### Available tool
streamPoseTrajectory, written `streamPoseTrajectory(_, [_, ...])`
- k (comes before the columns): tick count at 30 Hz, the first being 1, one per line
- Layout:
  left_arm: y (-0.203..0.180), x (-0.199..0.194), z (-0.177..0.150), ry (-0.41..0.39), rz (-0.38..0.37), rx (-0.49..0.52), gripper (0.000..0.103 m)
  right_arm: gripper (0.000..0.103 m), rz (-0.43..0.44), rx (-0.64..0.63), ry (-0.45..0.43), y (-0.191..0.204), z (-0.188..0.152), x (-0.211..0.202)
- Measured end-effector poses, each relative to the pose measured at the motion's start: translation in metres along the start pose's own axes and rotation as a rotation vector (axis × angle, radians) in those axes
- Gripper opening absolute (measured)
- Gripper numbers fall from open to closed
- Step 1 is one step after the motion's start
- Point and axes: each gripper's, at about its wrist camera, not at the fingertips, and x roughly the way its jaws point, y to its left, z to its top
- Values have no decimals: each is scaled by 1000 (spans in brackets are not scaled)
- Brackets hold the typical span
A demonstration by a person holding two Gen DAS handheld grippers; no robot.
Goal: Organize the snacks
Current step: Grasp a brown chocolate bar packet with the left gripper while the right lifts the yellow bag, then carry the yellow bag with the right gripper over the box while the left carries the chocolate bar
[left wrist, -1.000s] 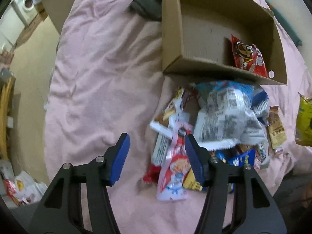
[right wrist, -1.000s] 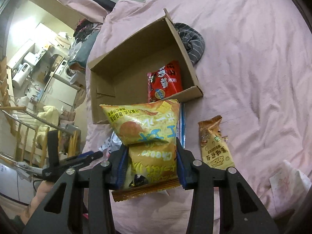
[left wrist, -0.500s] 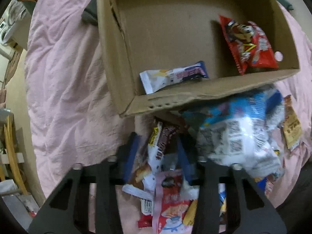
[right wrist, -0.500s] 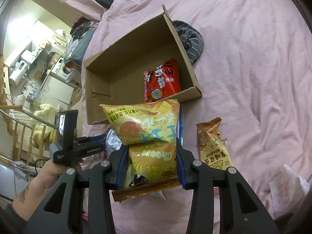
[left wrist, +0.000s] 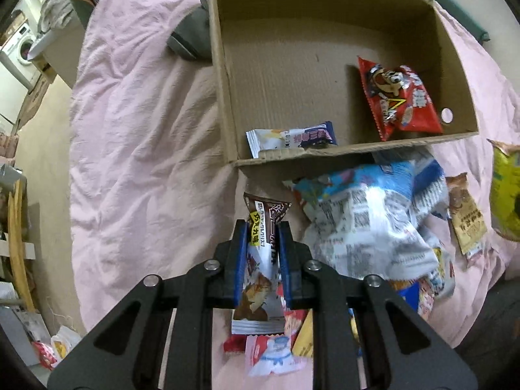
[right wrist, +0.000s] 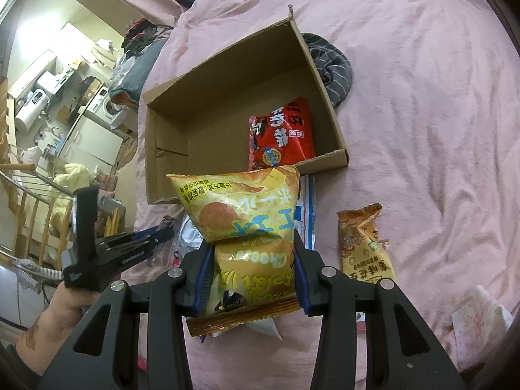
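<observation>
Right now I have the left gripper [left wrist: 261,247] pinched narrow on a brown chocolate wafer bar [left wrist: 261,260], its blue pads pressing both long sides while the wrapper's top end sticks out past the tips. The bar hangs over the pink bedspread [left wrist: 136,149], just short of the near wall of the cardboard box [left wrist: 227,104]. Inside that box a white and blue snack packet [left wrist: 291,136] lies in the near left corner, against the near wall, and a red snack bag [left wrist: 398,97] leans toward the right wall. Outside the near wall sits a heap of loose snacks, topped by a large white and blue bag [left wrist: 367,224].

My right gripper [right wrist: 248,276] clamps a yellow chip bag [right wrist: 247,227] at a wider spacing, held upside down above the bedspread, in front of the box's near wall. A small orange packet [right wrist: 364,247] lies on the bedspread just to its right. A grey striped cloth [right wrist: 331,65] rests against the box's far right side.
</observation>
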Motion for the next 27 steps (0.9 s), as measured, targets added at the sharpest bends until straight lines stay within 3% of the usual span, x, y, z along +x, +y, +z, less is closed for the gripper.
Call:
streamPoseTrajectory(12, [13,-65,-20,-136,0,-117,15,44,42,0,-54,7,0,-19])
streamPoseTrajectory(27, [-1,-110,29,-286,-32,-101,15,44,51,-31,-190,21,38,-33])
